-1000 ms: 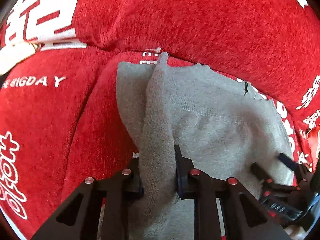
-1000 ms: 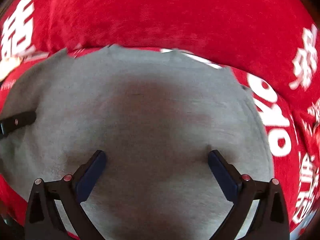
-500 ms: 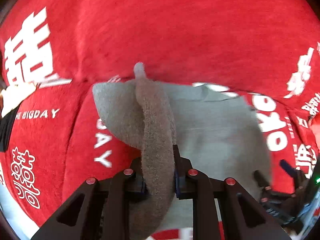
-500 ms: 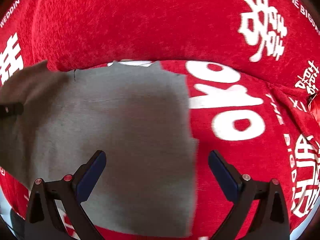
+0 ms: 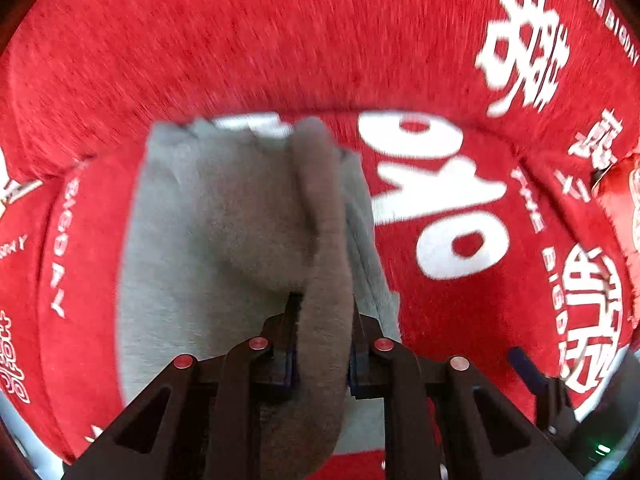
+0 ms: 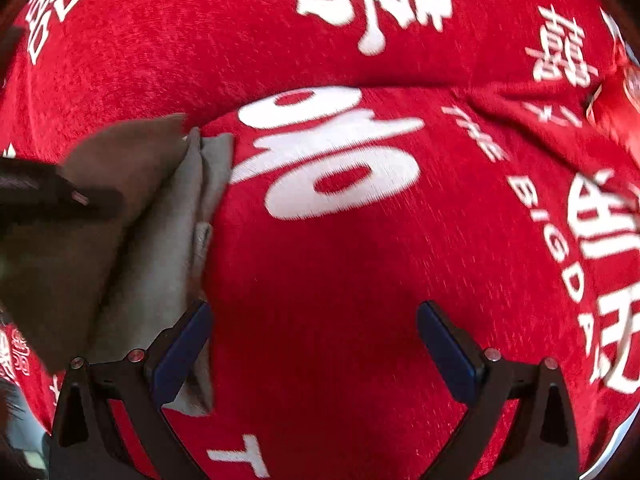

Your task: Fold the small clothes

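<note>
Item: soft grey knitted garment (image 5: 224,240), lying on red printed plush cover (image 5: 280,40); left gripper (image 5: 322,340) is pinching its raised edge toward 12 o'clock, likely folding it over; right gripper (image 6: 312,344) is hanging wide apart, empty, garment at its 9 o'clock

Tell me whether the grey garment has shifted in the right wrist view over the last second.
Yes. The grey garment filled that view; now it sits at the left, beside the open right claw, exposing the red printed cover.

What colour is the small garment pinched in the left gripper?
Plain grey, no pattern: the garment in the left gripper shows best in the left wrist view.
</note>
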